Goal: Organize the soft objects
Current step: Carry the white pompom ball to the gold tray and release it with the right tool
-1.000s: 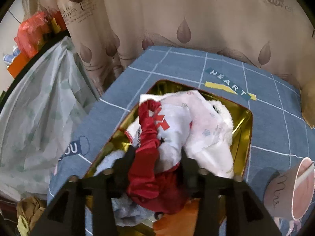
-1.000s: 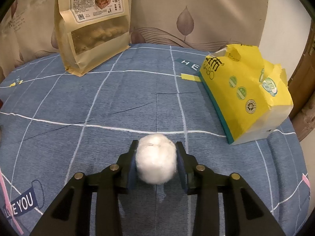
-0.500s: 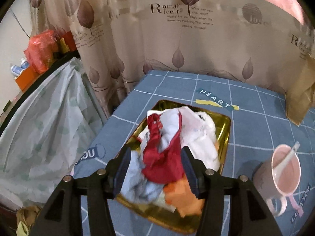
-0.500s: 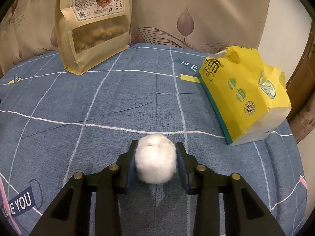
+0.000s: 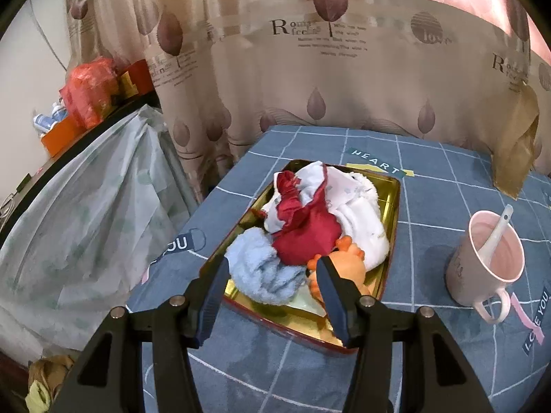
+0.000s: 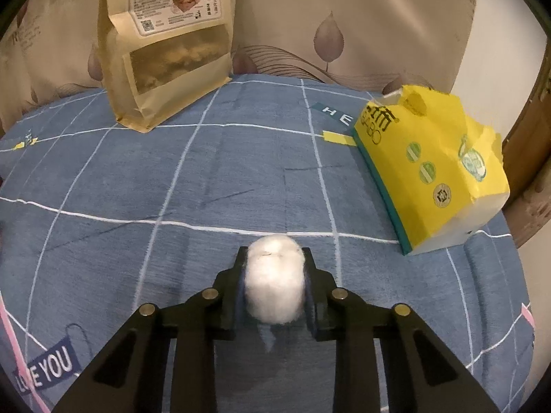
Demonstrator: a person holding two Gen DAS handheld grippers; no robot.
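In the left wrist view a gold tray (image 5: 391, 213) on the blue checked cloth holds a red satin cloth (image 5: 304, 230), white cloths (image 5: 358, 206), a light blue towel (image 5: 260, 268) and an orange soft toy (image 5: 346, 268). My left gripper (image 5: 272, 292) is open and empty, raised above the tray's near end. In the right wrist view my right gripper (image 6: 274, 275) is shut on a white fluffy ball (image 6: 274, 275), held just above the cloth.
A pink mug with a spoon (image 5: 489, 261) stands right of the tray. A brown snack pouch (image 6: 168, 41) stands at the back and a yellow tissue pack (image 6: 430, 168) lies at the right. A plastic-covered surface (image 5: 69, 213) lies left of the table.
My left gripper has let go of the red cloth, opened, and pulled up and back from the tray. My right gripper has stayed shut on the white ball, almost still.
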